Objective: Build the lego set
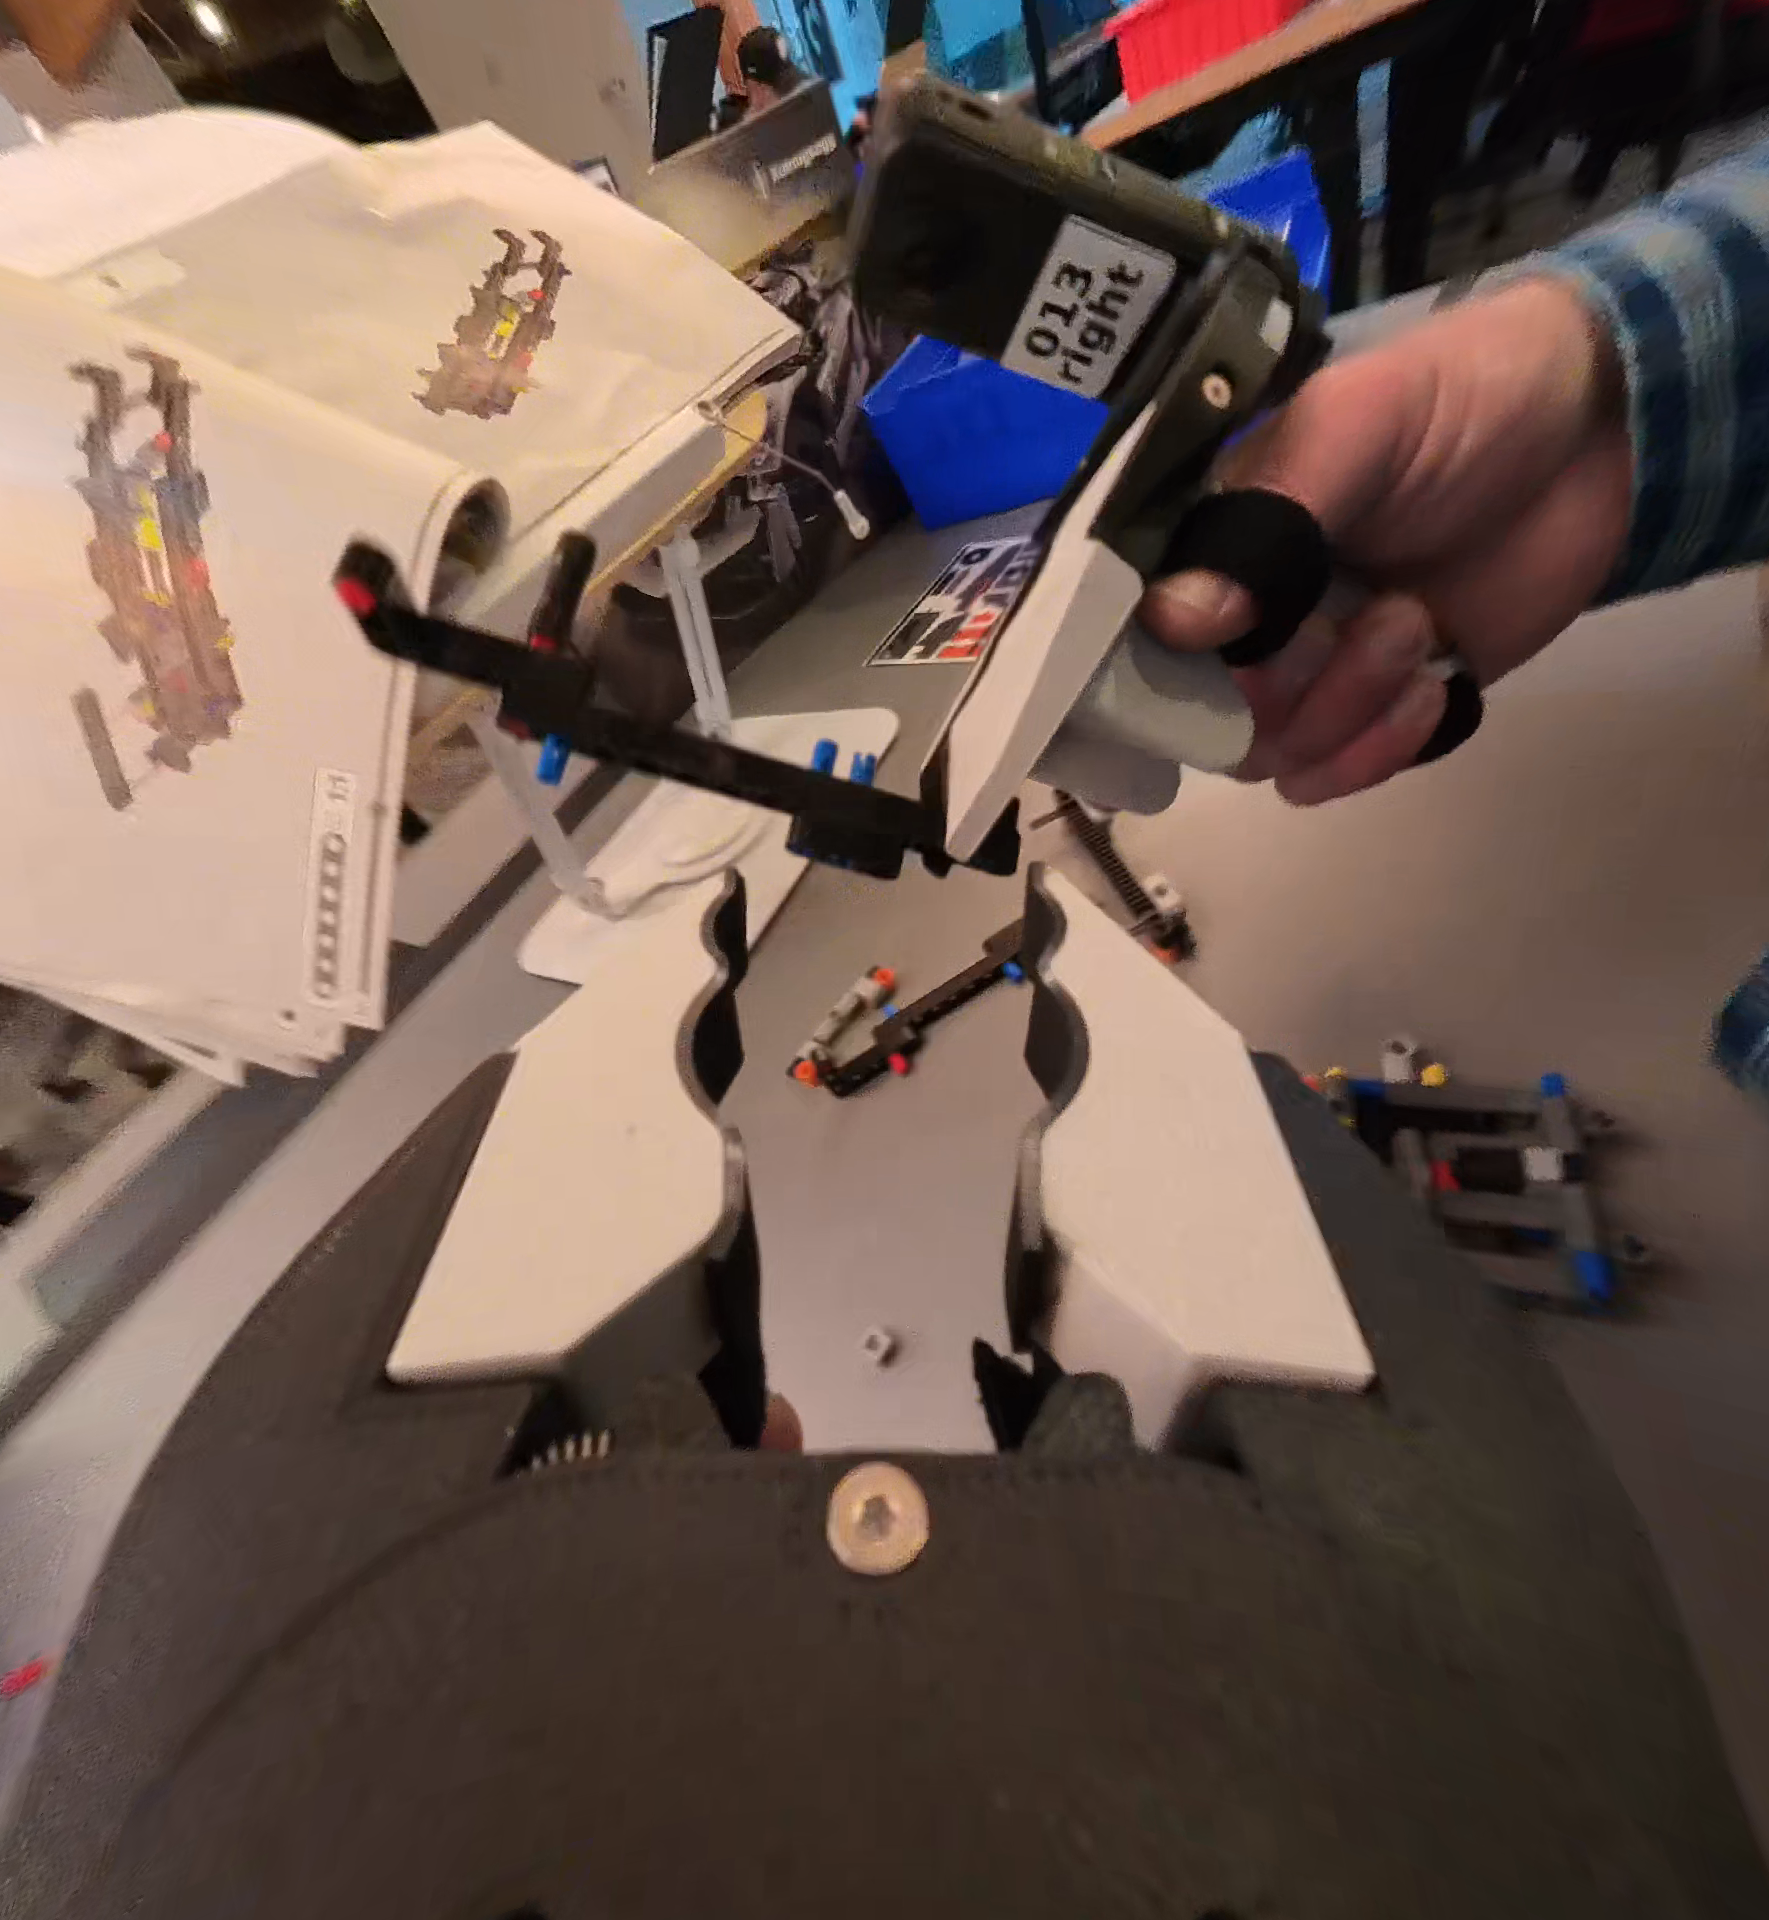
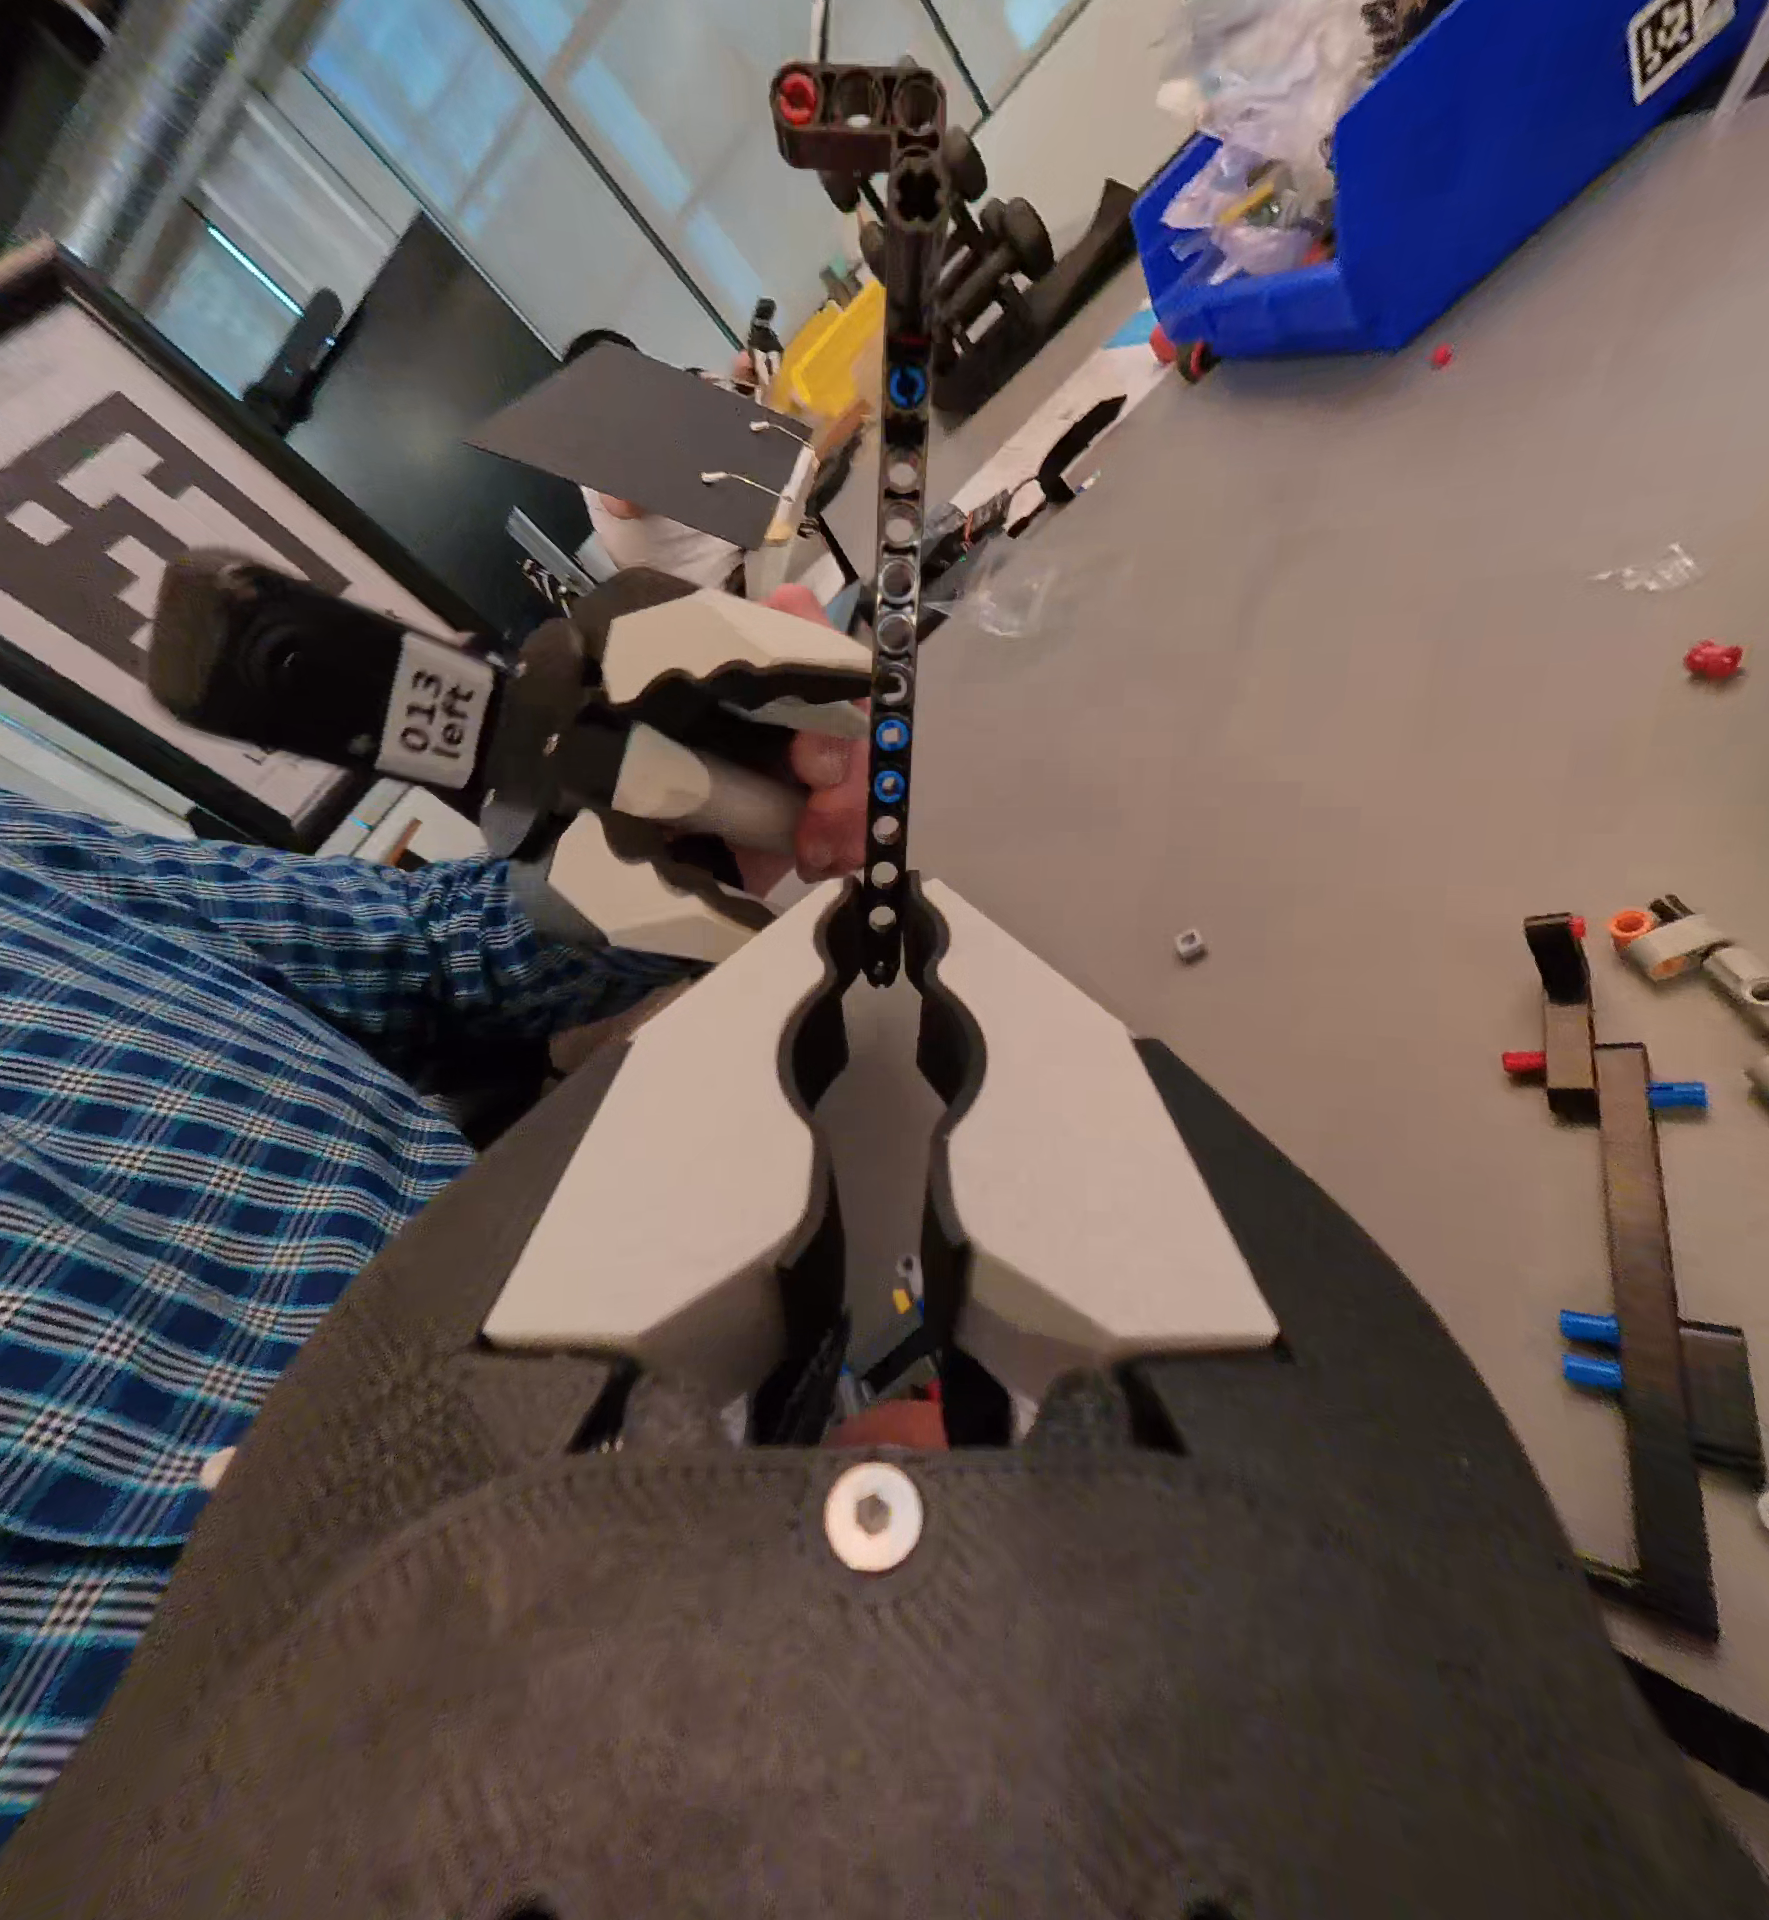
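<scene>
My right gripper (image 2: 885, 940) is shut on the near end of a long black lego beam (image 2: 901, 540) with blue pins and a red-pinned L piece at its far end. The left wrist view shows that gripper (image 1: 963, 842) holding the beam (image 1: 672, 727) level in the air, just beyond my left gripper (image 1: 885, 899). My left gripper is open and empty; in the right wrist view it (image 2: 854, 701) sits beside the beam's middle. A second black beam assembly (image 1: 911, 1023) lies on the grey table (image 1: 1638, 831) under the left fingers, and also shows in the right wrist view (image 2: 1638, 1299).
An open instruction booklet (image 1: 184, 520) stands at the left. A grey lego frame (image 1: 1482, 1174) lies at the right. Grey and orange connectors (image 2: 1742, 997), a red piece (image 2: 1711, 658) and a small grey piece (image 2: 1188, 943) lie loose. A blue parts bin (image 2: 1379, 239) stands at the far edge.
</scene>
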`<state>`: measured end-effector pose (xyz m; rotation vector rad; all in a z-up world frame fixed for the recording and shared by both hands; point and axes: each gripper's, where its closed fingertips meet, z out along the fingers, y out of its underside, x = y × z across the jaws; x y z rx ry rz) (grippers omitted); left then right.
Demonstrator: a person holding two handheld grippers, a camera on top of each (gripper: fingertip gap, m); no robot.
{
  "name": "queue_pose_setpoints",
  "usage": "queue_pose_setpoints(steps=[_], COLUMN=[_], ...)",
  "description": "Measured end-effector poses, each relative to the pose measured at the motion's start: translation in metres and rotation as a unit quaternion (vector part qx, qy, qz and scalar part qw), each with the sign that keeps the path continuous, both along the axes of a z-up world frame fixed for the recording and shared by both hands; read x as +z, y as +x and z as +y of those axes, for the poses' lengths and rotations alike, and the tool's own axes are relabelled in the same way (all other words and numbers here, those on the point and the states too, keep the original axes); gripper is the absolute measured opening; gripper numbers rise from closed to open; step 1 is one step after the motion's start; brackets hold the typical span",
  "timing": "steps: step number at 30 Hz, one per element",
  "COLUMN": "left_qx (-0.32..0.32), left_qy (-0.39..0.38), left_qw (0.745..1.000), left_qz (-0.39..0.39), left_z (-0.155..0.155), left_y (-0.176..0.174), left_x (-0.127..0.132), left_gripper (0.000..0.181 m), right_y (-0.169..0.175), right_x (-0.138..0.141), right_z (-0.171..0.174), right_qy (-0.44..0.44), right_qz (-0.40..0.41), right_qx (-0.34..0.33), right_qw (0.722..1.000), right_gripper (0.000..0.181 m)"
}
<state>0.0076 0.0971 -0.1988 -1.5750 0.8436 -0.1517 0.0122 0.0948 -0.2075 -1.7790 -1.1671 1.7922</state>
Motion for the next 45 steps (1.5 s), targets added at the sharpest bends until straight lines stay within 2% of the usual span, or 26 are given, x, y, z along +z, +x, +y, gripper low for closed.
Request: queue_pose_setpoints(steps=[3, 6, 9, 11, 18, 22, 24, 28, 30, 31, 34, 41, 45], left_qx=[-0.016, -0.054, -0.079, -0.096, -0.117, -0.133, -0.128, -0.128, -0.121, -0.12, -0.132, -0.141, -0.122], left_qy=[-0.087, -0.16, -0.19, -0.205, -0.226, -0.244, -0.238, -0.247, -0.248, -0.249, -0.239, -0.243, -0.249], left_qw=[0.989, 0.954, 0.927, 0.917, 0.89, 0.868, 0.87, 0.854, 0.84, 0.832, 0.815, 0.821, 0.835], left_qz=[-0.115, -0.25, -0.314, -0.329, -0.378, -0.413, -0.412, -0.44, -0.467, -0.48, -0.51, -0.498, -0.476], left_z=[0.003, 0.004, 0.005, 0.003, 0.001, -0.001, 0.001, 0.004, 0.007, 0.008, 0.007, 0.005, 0.008], left_y=[-0.001, 0.005, 0.007, 0.011, 0.016, 0.019, 0.019, 0.017, 0.011, 0.008, 0.002, 0.015, 0.015], left_x=[0.002, 0.013, 0.02, 0.022, 0.028, 0.031, 0.031, 0.032, 0.032, 0.032, 0.039, 0.036, 0.026], left_gripper=[0.043, 0.036, 0.017, 0.011, 0.008, 0.018, 0.008, 0.005, 0.005, 0.006, 0.005, 0.006, 0.005], right_y=[0.003, 0.003, 0.004, 0.005, 0.009, 0.01, 0.01, 0.009, 0.009, 0.01, 0.012, 0.009, 0.012], right_x=[0.011, 0.014, 0.016, 0.018, 0.023, 0.026, 0.026, 0.026, 0.025, 0.025, 0.026, 0.029, 0.023], right_z=[-0.004, -0.008, -0.01, -0.01, -0.012, -0.013, -0.014, -0.009, -0.006, -0.003, 0.002, -0.008, -0.002], right_qy=[-0.002, -0.006, -0.011, -0.013, -0.011, -0.007, -0.009, -0.019, -0.016, -0.014, 0.004, 0.048, 0.071], right_qz=[0.029, 0.036, 0.044, 0.047, 0.057, 0.061, 0.06, 0.06, 0.054, 0.053, 0.049, 0.048, 0.032], right_qx=[0.012, 0.022, 0.028, 0.03, 0.041, 0.044, 0.046, 0.034, 0.027, 0.02, 0.01, 0.014, 0.003], right_qw=[0.999, 0.999, 0.999, 0.998, 0.997, 0.997, 0.997, 0.997, 0.998, 0.998, 0.999, 0.998, 0.997], right_gripper=[0.005, 0.005, 0.005, 0.005, 0.005, 0.005, 0.005, 0.005, 0.029, 0.033, 0.032, 0.022, 0.023])
